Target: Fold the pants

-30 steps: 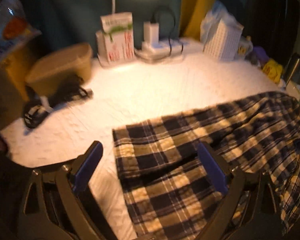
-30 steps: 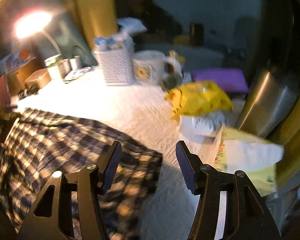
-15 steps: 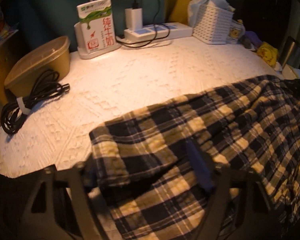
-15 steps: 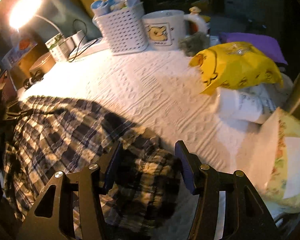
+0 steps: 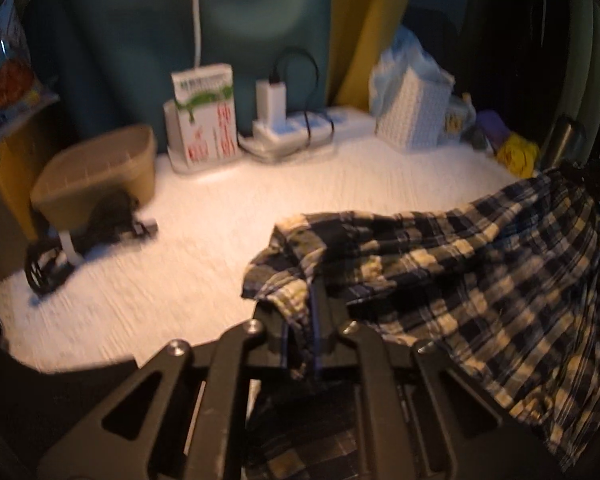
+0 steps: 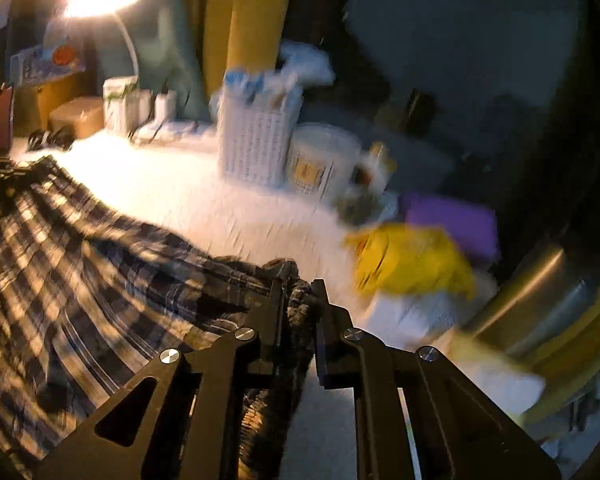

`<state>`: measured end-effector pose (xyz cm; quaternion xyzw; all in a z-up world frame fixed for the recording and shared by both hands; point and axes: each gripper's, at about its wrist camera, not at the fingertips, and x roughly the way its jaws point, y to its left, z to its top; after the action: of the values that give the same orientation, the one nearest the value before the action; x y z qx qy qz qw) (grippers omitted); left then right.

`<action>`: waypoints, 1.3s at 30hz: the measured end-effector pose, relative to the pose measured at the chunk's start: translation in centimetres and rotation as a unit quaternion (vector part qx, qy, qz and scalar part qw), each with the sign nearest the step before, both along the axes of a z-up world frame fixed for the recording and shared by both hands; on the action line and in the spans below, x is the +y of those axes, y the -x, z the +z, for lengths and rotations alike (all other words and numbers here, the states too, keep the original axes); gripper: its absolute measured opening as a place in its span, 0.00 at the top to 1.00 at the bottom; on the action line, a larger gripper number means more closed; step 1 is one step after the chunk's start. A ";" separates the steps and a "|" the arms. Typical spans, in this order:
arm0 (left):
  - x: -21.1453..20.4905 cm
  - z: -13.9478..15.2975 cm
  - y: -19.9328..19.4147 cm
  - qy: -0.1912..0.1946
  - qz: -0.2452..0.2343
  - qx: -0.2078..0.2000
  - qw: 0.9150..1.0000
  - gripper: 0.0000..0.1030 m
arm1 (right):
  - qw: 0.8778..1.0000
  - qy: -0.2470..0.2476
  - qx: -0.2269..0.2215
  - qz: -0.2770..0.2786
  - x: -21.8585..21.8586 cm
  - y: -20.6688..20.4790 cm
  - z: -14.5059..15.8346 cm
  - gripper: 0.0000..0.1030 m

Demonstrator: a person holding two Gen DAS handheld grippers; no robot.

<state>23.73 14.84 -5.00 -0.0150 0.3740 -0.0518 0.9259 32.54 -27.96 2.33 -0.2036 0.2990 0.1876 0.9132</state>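
Dark blue and cream plaid pants (image 5: 460, 264) stretch across the white textured surface (image 5: 220, 208), lifted at both ends. My left gripper (image 5: 304, 320) is shut on the bunched left end of the pants, with cloth pinched between the blue pads. In the right wrist view the same pants (image 6: 80, 248) run off to the left. My right gripper (image 6: 300, 292) is closing, its jaws pressing a gathered fold at the right end of the pants. The cloth sags between the two grips. Both views are blurred.
At the back stand a tan container (image 5: 96, 176), a coiled black cable (image 5: 80, 240), a carton (image 5: 204, 112), a power strip (image 5: 312, 128) and a white basket (image 5: 412, 116). To the right are a mug (image 6: 324, 160), a yellow bag (image 6: 412, 264), a steel bottle (image 6: 540, 300).
Both grippers went from wide open over the pants' ends to closed on the cloth. Both ends have lifted off the surface and bunched up.
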 end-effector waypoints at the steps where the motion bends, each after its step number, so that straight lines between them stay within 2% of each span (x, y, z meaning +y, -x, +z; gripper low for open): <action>1: 0.1 0.5 -0.5 -0.001 0.005 -0.009 1.000 0.92 | 1.000 -0.002 -0.012 -0.003 0.2 -0.4 0.7 0.87; 6: 1.1 3.3 -4.0 -0.010 0.031 -0.056 0.998 0.92 | 0.999 -0.018 -0.037 -0.021 1.1 -3.6 2.6 0.88; 9: 2.1 4.5 -6.5 -0.009 0.032 -0.062 0.998 0.92 | 0.999 -0.022 -0.034 -0.033 1.6 -6.3 3.0 0.88; 12: 2.5 4.4 -9.5 -0.017 0.041 -0.064 0.997 0.92 | 0.998 -0.022 -0.025 -0.044 2.0 -9.1 2.4 0.88; 15: 2.7 2.9 -12.2 -0.024 0.048 -0.044 0.998 0.90 | 0.998 -0.014 -0.012 -0.056 3.0 -12.0 0.9 0.88; 19: 2.6 0.2 -14.5 -0.026 0.050 0.015 0.998 0.86 | 0.997 -0.001 0.019 -0.074 3.7 -14.9 -2.1 0.87; 21: 3.1 -0.1 -14.3 -0.021 0.052 0.019 0.998 0.79 | 0.996 0.005 0.033 -0.081 3.7 -15.6 -3.3 0.86; 22: 3.4 0.1 -14.0 -0.023 0.057 0.014 0.998 0.75 | 0.996 0.006 0.041 -0.078 3.8 -15.8 -3.8 0.82; 23: 3.7 0.5 -13.4 -0.024 0.062 0.008 0.998 0.62 | 0.996 0.005 0.048 -0.072 3.8 -16.0 -4.1 0.77; 24: 4.2 1.0 -13.0 -0.022 0.067 0.002 0.998 0.46 | 0.997 -0.001 0.053 -0.063 3.8 -16.1 -4.2 0.63; 25: 4.5 1.6 -12.3 -0.018 0.070 -0.004 0.997 0.36 | 0.997 -0.008 0.052 -0.057 3.8 -15.9 -4.1 0.45; 26: 4.7 2.3 -11.6 -0.015 0.072 -0.011 0.997 0.19 | 0.997 -0.014 0.046 -0.053 3.7 -15.6 -3.8 0.39; 27: 4.9 3.2 -10.7 -0.011 0.074 -0.023 0.997 0.10 | 0.998 -0.017 0.037 -0.050 3.6 -15.0 -3.3 0.36; 30: 4.0 4.9 -8.0 0.001 0.066 -0.041 0.997 0.10 | 0.999 -0.026 0.020 -0.036 3.5 -12.5 -1.7 0.36; 32: 2.4 5.4 -6.3 0.022 0.039 -0.039 0.998 0.10 | 0.999 -0.032 0.013 -0.029 3.2 -10.5 -0.7 0.36; 35: -1.4 4.7 -4.5 0.042 -0.026 -0.013 0.999 0.10 | 0.999 -0.043 0.004 -0.020 2.6 -6.8 0.6 0.36; 39: -5.8 2.3 -3.8 0.048 -0.070 0.028 0.996 0.10 | 0.998 -0.064 0.006 -0.019 1.2 -2.5 1.1 0.36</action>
<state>27.49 9.02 -2.69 -0.0351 0.3972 -0.1341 0.9072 35.07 -26.78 3.48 -0.1378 0.2956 0.1902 0.9260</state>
